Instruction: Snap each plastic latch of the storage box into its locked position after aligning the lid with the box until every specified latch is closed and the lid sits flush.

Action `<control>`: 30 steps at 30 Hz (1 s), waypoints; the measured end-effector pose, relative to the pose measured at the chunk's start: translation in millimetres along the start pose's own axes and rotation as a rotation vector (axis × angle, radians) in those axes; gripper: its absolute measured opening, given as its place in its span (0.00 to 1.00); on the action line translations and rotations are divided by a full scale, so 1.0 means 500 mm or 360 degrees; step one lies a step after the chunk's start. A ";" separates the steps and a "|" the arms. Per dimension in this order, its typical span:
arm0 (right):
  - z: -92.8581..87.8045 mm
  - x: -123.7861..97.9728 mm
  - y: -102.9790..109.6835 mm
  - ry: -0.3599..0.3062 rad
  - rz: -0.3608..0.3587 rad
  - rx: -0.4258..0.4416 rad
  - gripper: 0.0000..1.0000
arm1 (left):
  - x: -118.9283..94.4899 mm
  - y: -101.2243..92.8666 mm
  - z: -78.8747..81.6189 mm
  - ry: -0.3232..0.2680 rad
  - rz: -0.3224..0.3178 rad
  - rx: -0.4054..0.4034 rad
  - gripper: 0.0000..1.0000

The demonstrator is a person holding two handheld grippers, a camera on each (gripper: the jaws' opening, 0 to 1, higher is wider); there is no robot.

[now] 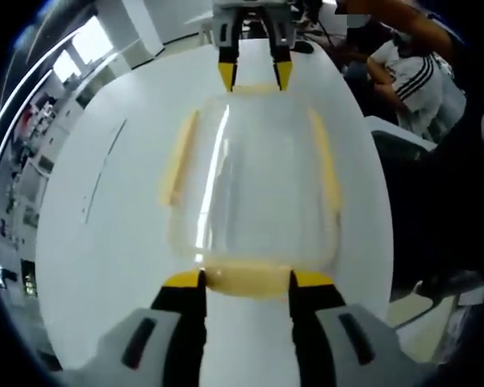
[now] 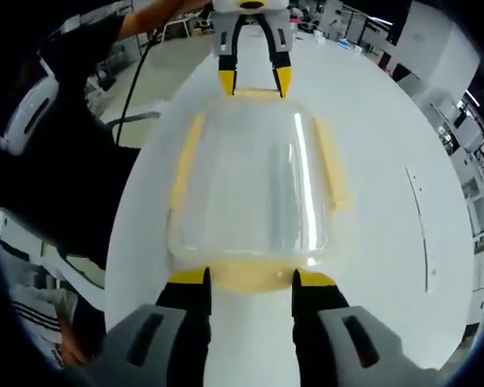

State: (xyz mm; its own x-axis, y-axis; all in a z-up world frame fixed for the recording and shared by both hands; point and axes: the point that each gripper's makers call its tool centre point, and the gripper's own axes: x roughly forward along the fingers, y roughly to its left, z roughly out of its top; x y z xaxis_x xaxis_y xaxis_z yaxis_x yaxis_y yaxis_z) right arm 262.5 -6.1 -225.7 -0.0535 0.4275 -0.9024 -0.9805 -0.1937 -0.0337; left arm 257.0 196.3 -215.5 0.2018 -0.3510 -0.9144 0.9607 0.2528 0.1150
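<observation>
Pressing at both short ends of the storage box point(image 1: 254, 193) looks to be the step in hand, so we take the box as our landmark. Nearest us in the left gripper view, the left gripper point(image 1: 246, 280) has its jaws spread, one yellow tip at either side of the near-end latch point(image 1: 246, 278), which lies between them at the box's near edge; we cannot tell whether the tips actually touch it. In the right gripper view the right gripper point(image 2: 250, 278) stands the same way, jaws parted and straddling the latch point(image 2: 250, 276) at its own end of the box. Neither gripper holds anything.

Beyond the tips, the clear lid point(image 2: 250, 185) sits on the box and seems squarely aligned. Two long yellow side latches point(image 1: 179, 157) point(image 1: 327, 161) run along its flanks; whether they are snapped down we cannot say.

At the far end of the box, each view shows the other gripper facing us across the lid, tips at that end's latch.

The box rests near the middle of the white table point(image 1: 105, 234). Past the table, well apart from the box, a person point(image 1: 411, 76) sits in the left gripper view.

We judge the next move calls for pushing each end latch firmly down and inward against the box wall until it clicks, then checking the side latches.
</observation>
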 end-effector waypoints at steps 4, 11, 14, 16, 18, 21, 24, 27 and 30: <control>-0.002 -0.005 -0.011 0.0018 0.0015 0.0004 0.37 | -0.001 0.006 -0.001 -0.0007 -0.0002 -0.0008 0.39; 0.014 -0.012 -0.020 -0.0011 -0.0012 0.0004 0.37 | -0.004 -0.020 0.001 0.0020 0.0100 0.0043 0.39; 0.020 -0.001 -0.020 -0.0003 -0.0002 -0.0003 0.37 | 0.003 -0.028 -0.012 0.0037 0.0066 0.0008 0.39; 0.013 0.005 -0.022 0.0044 0.0018 0.0002 0.37 | 0.006 -0.035 -0.010 0.0021 0.0055 -0.0012 0.39; 0.014 0.005 -0.019 0.0045 0.0029 0.0003 0.37 | 0.005 -0.038 -0.011 0.0015 0.0055 -0.0017 0.39; 0.013 0.003 -0.017 0.0035 0.0033 0.0001 0.37 | 0.004 -0.036 -0.012 0.0000 0.0051 -0.0027 0.39; 0.014 0.006 -0.015 0.0034 0.0035 0.0001 0.37 | 0.005 -0.032 -0.012 0.0004 0.0041 -0.0037 0.39; 0.010 0.010 -0.016 0.0055 0.0037 -0.0019 0.38 | 0.005 -0.037 -0.013 0.0008 0.0042 -0.0029 0.39; 0.004 0.015 -0.019 0.0086 0.0006 -0.0108 0.38 | 0.004 -0.039 -0.014 -0.0031 0.0053 -0.0017 0.39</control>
State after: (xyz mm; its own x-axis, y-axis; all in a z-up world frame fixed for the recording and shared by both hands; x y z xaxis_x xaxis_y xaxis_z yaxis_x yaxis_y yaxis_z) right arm 270.8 0.7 -231.3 -0.0452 0.3786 -0.9245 -0.9651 -0.2554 -0.0574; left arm 237.3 196.9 -222.0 0.2374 -0.3596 -0.9024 0.9513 0.2740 0.1411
